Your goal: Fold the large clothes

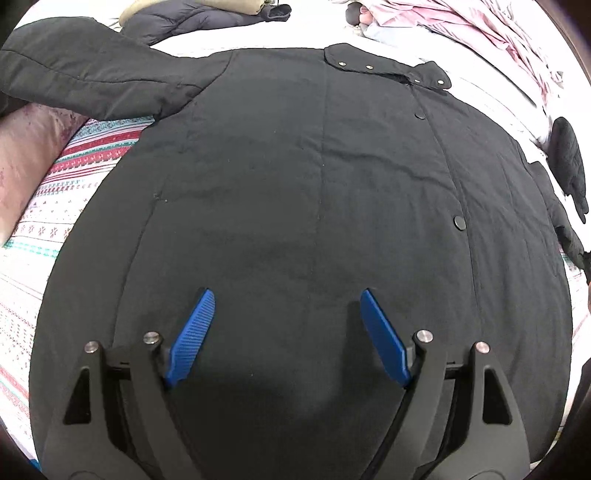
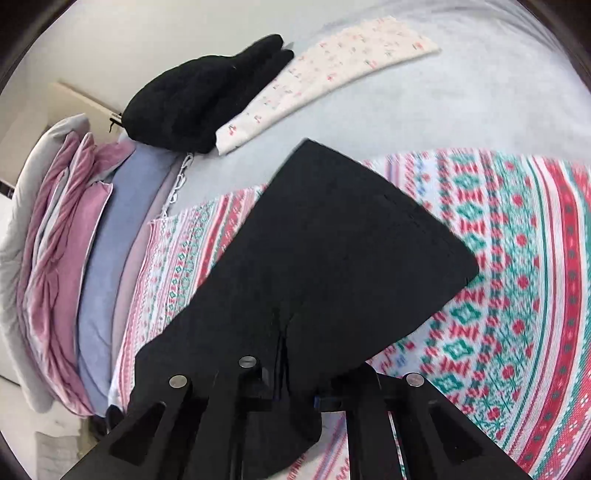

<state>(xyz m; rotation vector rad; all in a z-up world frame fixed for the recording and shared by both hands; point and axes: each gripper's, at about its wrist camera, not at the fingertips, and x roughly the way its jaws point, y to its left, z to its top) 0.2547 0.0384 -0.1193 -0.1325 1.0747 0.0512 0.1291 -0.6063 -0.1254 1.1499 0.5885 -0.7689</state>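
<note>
A large black coat (image 1: 295, 192) lies spread flat on the bed, collar with snap buttons at the far right, one sleeve (image 1: 85, 74) stretched to the upper left. My left gripper (image 1: 284, 295) hovers over the coat's lower body, blue fingers (image 1: 192, 336) wide apart and empty. In the right wrist view my right gripper (image 2: 284, 369) is shut on a black sleeve of the coat (image 2: 332, 240), which drapes forward from the jaws over the patterned blanket. The right gripper's fingertips are hidden by the fabric.
A red, green and white patterned blanket (image 2: 517, 277) covers the bed. Pink and blue pillows (image 2: 74, 240) are stacked at the left. A black knit garment (image 2: 192, 99) and a white printed cloth (image 2: 332, 74) lie beyond. A dark puffer jacket (image 1: 192, 18) and pink bedding (image 1: 480, 26) lie at the far side.
</note>
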